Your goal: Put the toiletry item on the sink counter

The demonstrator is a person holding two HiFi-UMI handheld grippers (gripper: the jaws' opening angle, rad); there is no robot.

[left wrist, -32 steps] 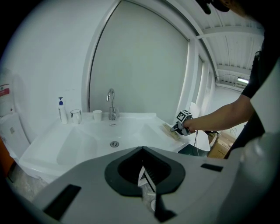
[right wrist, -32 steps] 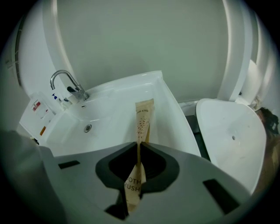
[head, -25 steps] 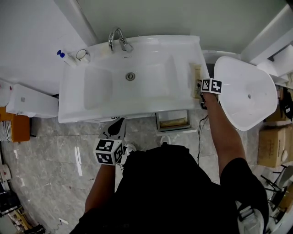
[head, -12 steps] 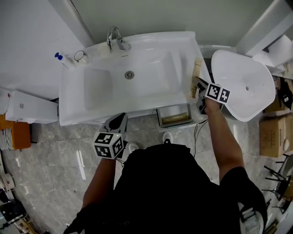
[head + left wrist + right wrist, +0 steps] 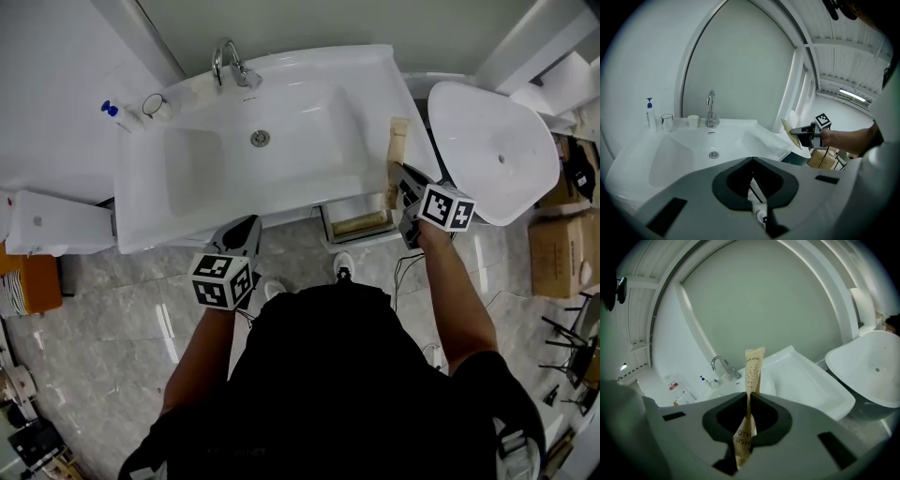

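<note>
**Packet held clear of the surface: light, soft, held at one end**

1. Your left hand-held gripper (image 5: pixel 753 165) sits low, short of the sink's front edge. Its jaws are closed on a slim white tube (image 5: pixel 757 199).
2. Your right hand-held gripper (image 5: pixel 749 398) is clamped on the lower part of the packet (image 5: pixel 753 365), a flat tan paper sleeve whose print appears to read toothbrush. The free end stands up past the jaws.
3. Handling, as judged:
   - It is light, and soft in the wrapper, with probably a stiff brush inside.
   - The paper is creased at the jaws, so a hard squeeze will crumple it.
   - It is not fragile or slippery.
   - A hold at one end lets the long end swing; nearer the middle would steady it.
4. Location: the head view shows the packet (image 5: pixel 397 148) over the right-hand ledge of the surface (image 5: pixel 375 89). The left gripper view shows it tilted and raised off that ledge.
5. Surface: glossy white, moulded in one piece with the basin, with narrow flat ledges at each side. The right ledge is bare. Expect a light packet to slide on it.
6. Back rim: the tap (image 5: pixel 230 66) is centred, with a glass (image 5: pixel 155 105) and a pump bottle (image 5: pixel 114 112) at the left corner.
7. Room: a white tub (image 5: pixel 492 141) stands just beside the sink on the right. The floor (image 5: pixel 112 309) is grey stone tile, and there are cartons (image 5: pixel 558 267) at far right.
</note>
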